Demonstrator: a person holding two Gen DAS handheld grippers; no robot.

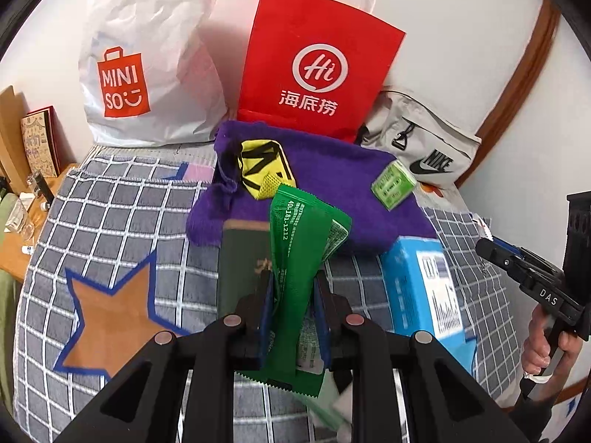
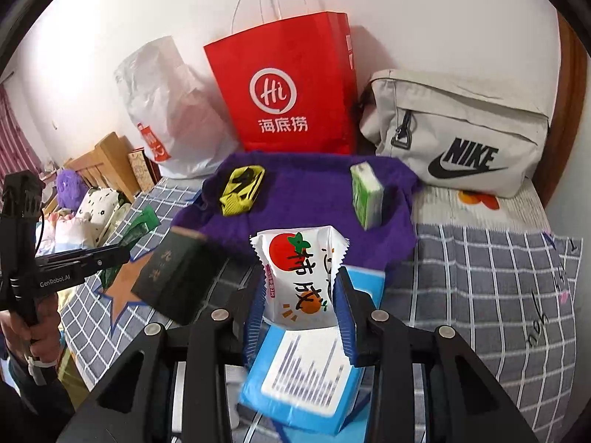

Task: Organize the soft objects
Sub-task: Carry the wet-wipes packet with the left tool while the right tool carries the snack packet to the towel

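Note:
My left gripper [image 1: 293, 291] is shut on a green foil packet [image 1: 301, 258], held upright above the checked blanket. My right gripper [image 2: 301, 284] is shut on a white snack packet [image 2: 299, 277] with a red tomato print, held above a blue box [image 2: 306, 365]. A purple towel [image 1: 332, 181] [image 2: 314, 192] lies ahead on the bed. On it rest a yellow-and-black pouch [image 1: 264, 168] [image 2: 242, 184] and a small green tissue pack [image 1: 393, 182] [image 2: 365, 193]. A dark green booklet [image 1: 242, 262] [image 2: 173, 277] lies in front of the towel.
A red paper bag [image 1: 314, 66] [image 2: 288, 85], a white Miniso plastic bag [image 1: 147, 59] [image 2: 170, 110] and a beige Nike bag [image 1: 424, 147] [image 2: 461, 133] stand against the wall. A checked blanket [image 1: 129, 221] [image 2: 480, 277] covers the bed. A wooden bedside table [image 1: 22, 229] stands left.

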